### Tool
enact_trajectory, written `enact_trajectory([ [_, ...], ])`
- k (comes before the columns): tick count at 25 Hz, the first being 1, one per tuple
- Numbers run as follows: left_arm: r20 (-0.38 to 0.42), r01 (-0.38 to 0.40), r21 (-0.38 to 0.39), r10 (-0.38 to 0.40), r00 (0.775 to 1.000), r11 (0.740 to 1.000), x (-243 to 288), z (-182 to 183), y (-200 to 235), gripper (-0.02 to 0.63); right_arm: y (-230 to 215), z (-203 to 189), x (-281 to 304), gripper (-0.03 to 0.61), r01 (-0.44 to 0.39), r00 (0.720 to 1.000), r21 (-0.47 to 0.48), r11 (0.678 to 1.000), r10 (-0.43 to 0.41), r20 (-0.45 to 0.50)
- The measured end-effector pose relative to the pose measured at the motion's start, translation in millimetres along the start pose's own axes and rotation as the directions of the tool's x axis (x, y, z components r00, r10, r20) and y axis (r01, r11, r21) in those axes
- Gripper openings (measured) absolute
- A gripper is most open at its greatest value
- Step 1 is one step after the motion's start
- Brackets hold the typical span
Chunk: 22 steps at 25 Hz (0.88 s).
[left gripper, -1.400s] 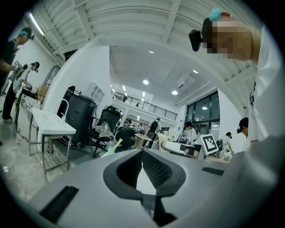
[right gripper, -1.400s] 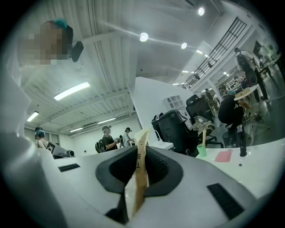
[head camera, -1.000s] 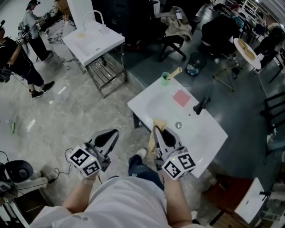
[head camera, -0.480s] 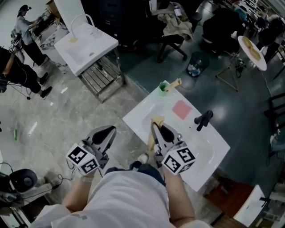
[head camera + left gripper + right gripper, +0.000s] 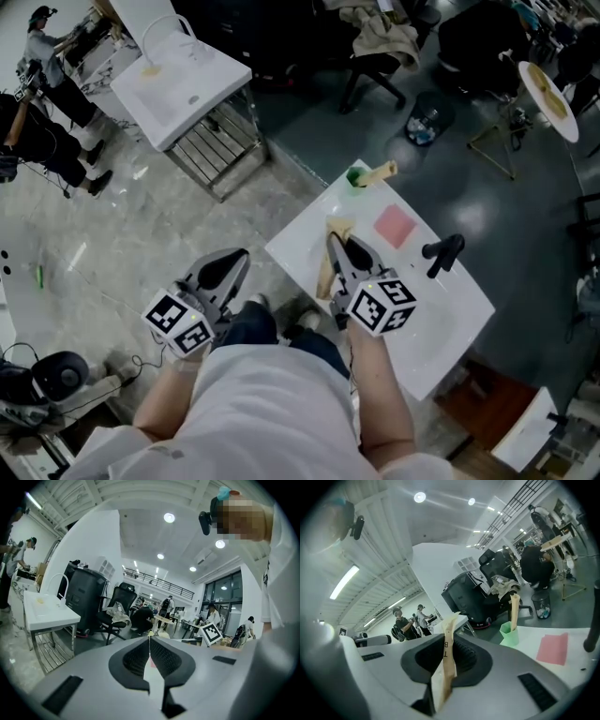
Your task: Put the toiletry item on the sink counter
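Busy workshop, white sink counter (image 5: pixel 305 234) out front. The right gripper (image 5: pixel 337 246) is clamped on a tan toiletry packet (image 5: pixel 446 663) held over the counter's near edge. The left gripper (image 5: pixel 149 641) has its jaws together with nothing in them, out over the floor

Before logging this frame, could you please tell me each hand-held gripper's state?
Left hand-held gripper: closed, empty.
Right hand-held gripper: closed on the tan paper packet.

The tan packet (image 5: pixel 446 660) seemingly reads B and T.
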<state>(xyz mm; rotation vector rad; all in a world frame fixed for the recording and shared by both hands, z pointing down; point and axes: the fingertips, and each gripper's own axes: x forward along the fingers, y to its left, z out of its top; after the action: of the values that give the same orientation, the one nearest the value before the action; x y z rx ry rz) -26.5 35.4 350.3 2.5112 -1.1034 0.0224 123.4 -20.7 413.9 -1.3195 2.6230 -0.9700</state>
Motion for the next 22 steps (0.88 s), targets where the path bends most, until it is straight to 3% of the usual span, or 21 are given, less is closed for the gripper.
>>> enact_trajectory([
  [11, -0.09, 0.079, -0.011, -0.08, 0.993, 0.997, 22.8, -6.7, 58.1, 0.018, -31.6, -39.2, 75.4, 0.046, 0.076, 0.995, 0.147, 0.986, -0.065, -0.08],
  [22, -0.187, 0.132, -0.028, -0.135, 0.973, 0.991, 33.8, -28.2, 106.8, 0.018, -74.1, -94.5, 137.8, 0.046, 0.154, 0.982, 0.282, 0.947, -0.116, -0.149],
])
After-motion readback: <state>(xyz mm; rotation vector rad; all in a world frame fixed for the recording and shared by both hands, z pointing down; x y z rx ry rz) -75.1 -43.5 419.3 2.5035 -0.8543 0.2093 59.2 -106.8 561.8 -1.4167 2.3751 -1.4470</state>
